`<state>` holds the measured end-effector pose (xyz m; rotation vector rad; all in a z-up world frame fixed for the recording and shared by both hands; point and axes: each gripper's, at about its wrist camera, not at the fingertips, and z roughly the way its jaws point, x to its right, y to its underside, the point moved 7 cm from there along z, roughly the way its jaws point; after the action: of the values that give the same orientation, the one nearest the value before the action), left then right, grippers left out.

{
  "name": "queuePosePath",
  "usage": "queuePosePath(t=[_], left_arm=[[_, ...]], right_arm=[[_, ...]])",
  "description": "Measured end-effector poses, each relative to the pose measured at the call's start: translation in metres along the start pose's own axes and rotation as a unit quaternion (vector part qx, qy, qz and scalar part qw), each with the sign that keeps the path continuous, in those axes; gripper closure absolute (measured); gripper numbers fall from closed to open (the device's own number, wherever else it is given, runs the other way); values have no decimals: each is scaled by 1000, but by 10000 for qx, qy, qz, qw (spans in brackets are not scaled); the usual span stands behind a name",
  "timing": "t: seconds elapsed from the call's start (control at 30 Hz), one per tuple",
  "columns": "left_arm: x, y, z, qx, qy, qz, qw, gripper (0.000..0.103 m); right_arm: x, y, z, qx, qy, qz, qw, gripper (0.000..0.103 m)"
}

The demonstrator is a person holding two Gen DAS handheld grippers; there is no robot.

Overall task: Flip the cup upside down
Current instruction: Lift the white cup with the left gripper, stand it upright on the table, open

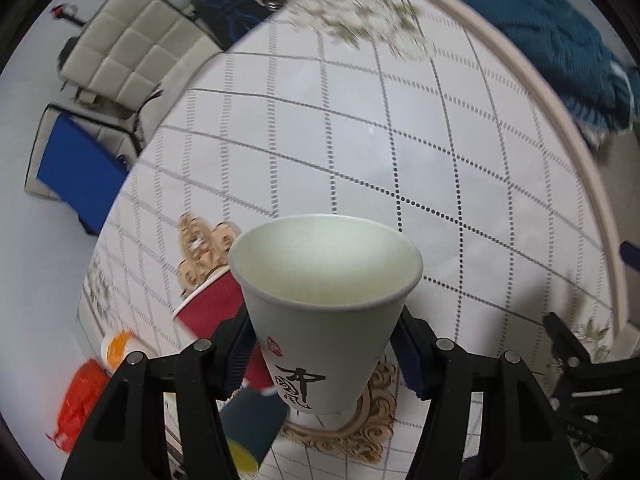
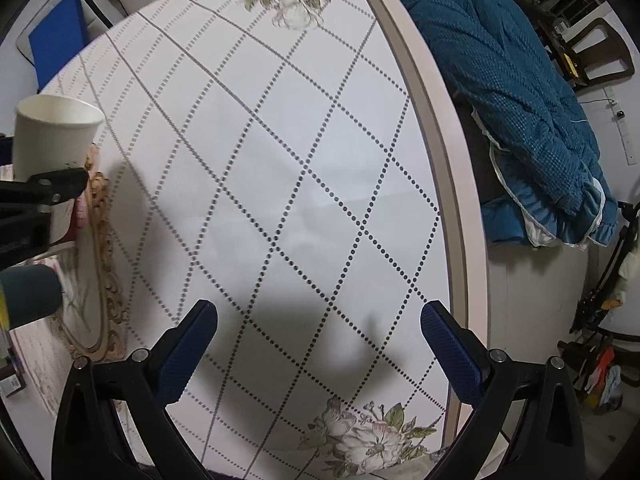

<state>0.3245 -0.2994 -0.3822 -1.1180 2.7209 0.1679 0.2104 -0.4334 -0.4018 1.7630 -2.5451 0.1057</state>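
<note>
Two views covered the moment. In the left wrist view, the left claw (image 1: 322, 354) pinched a pale paper cup (image 1: 324, 304) by its sides, one blue pad (image 1: 410, 360) pressed against each flank. The cup stood mouth-up and looked empty, its rim nearest the lens and its base seemingly raised above an ornate gold-patterned mat (image 1: 360, 432) on the table (image 1: 360, 140). Behind it on the left lay a red cup (image 1: 208, 312), tilted, and a dark teal cup (image 1: 252, 428) lower down; an orange lid (image 1: 118, 348) and an orange bag (image 1: 80, 404) sat farther left.

In the right wrist view, the right claw (image 2: 319, 346) hung spread wide over the bare checked tablecloth, gripping nothing. The same paper cup (image 2: 54, 136) showed at the left edge, upright, with the other claw's black finger (image 2: 48, 186) against it.

Judging from this, the grasp and lift were done; the turning-over and the setting down rim-first remained.
</note>
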Motion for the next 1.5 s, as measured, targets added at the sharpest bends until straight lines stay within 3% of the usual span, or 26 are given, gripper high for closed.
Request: queuePosePath(t=[0.2,0.47,0.63,0.83,1.0,1.13,1.2,1.33,1.43,1.5], left_arm=[[-25,45,-56,264,205,-606,9976,44],[-66,148,-95,352,632,-1434,9870,44],[-90,222,-84,153,814,-1950,9773,44],[-102,301,-19,-506,1226,-2587,9568,44],[-88,327,40,-964,1570,-2831,9412,44],[-71,336,82,-1301,2064,-3099,9189,44],[-66,338,94,-1366,2175,-3189,9123,44],[-58,338,110,-1398,2249,-3290,9065,44],[-53,335,115,-1374,2247,-3283,9071,43],[-49,334,119,-1381,2138,-3217,9120,43]], right_arm=[[-15,13,-40,290,-135,-59,9995,0],[-56,54,-79,521,-357,-170,9979,0],[-93,92,-87,469,-549,-270,9970,0],[-146,143,-67,106,-688,-501,9963,0],[-180,171,-39,-122,-626,-658,9958,0],[-192,184,-20,-276,-485,-724,9958,0],[-196,190,-8,-355,-372,-752,9958,0],[-197,196,9,-500,-216,-793,9954,0],[-197,198,17,-553,-134,-831,9949,0],[-197,197,19,-563,-106,-845,9948,0]])
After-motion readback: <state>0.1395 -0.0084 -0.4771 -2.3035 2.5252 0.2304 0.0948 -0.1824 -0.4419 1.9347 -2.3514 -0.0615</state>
